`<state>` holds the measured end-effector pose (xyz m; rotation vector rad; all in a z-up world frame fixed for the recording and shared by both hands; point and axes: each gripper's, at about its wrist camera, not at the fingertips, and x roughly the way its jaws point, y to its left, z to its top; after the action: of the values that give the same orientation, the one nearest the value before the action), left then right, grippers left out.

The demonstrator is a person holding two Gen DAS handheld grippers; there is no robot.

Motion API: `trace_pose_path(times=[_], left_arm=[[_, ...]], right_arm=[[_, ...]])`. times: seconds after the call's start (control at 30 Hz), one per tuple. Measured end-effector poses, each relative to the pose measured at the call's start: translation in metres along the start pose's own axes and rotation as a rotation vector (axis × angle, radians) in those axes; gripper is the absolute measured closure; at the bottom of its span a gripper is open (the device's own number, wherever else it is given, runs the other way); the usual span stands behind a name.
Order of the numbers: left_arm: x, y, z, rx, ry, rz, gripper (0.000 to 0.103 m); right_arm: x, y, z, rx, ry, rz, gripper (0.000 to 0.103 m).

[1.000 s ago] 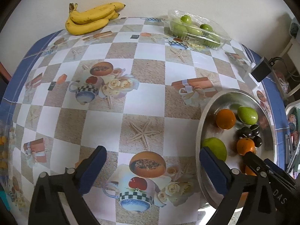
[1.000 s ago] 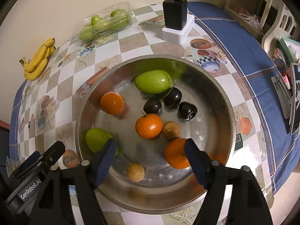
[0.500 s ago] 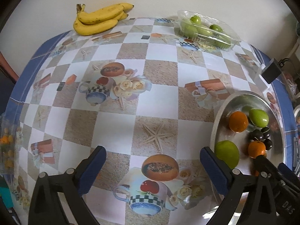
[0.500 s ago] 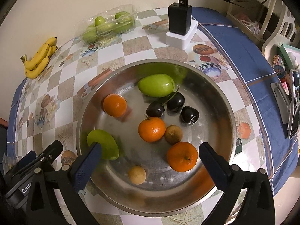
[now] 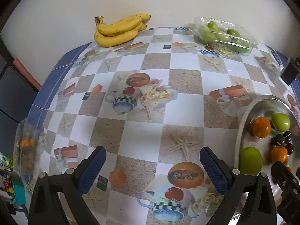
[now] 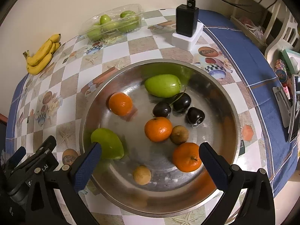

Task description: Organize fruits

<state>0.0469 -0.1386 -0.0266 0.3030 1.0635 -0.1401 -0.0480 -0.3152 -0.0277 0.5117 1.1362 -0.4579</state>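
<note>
A steel bowl [image 6: 150,155] holds three oranges [image 6: 158,129], two green fruits [image 6: 162,85], three dark cherries [image 6: 161,109] and two small brown fruits [image 6: 179,134]. My right gripper [image 6: 150,148] hangs open wide above the bowl's near side. Nothing is between its pads; one orange [image 6: 186,157] lies just inside the right finger and a green fruit [image 6: 109,144] lies by the left finger. My left gripper [image 5: 152,151] is open and empty over the patterned tablecloth, left of the bowl [image 5: 241,123].
A bunch of bananas [image 5: 120,30] and a clear plastic box of green fruits [image 5: 225,35] lie by the far wall. A black charger on a white block [image 6: 187,22] stands behind the bowl. A bag of small orange fruits [image 5: 27,150] sits at the table's left edge.
The right gripper's jaws have spread from narrow to fully wide above the bowl. The left gripper's view has swung left, so the bowl now sits nearer its right edge.
</note>
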Motion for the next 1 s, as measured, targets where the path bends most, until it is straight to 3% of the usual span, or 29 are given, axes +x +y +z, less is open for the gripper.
trace_pose_path(times=[0.5, 1.0], left_arm=[[-0.026, 0.030, -0.020, 0.005, -0.059, 0.050, 0.001], [-0.061, 0.061, -0.067, 0.027, -0.090, 0.044, 0.001]], right_arm=[[-0.016, 0.032, -0.024, -0.065, -0.042, 0.045, 0.000], [-0.039, 0.025, -0.067, -0.072, -0.066, 0.040, 0.000]])
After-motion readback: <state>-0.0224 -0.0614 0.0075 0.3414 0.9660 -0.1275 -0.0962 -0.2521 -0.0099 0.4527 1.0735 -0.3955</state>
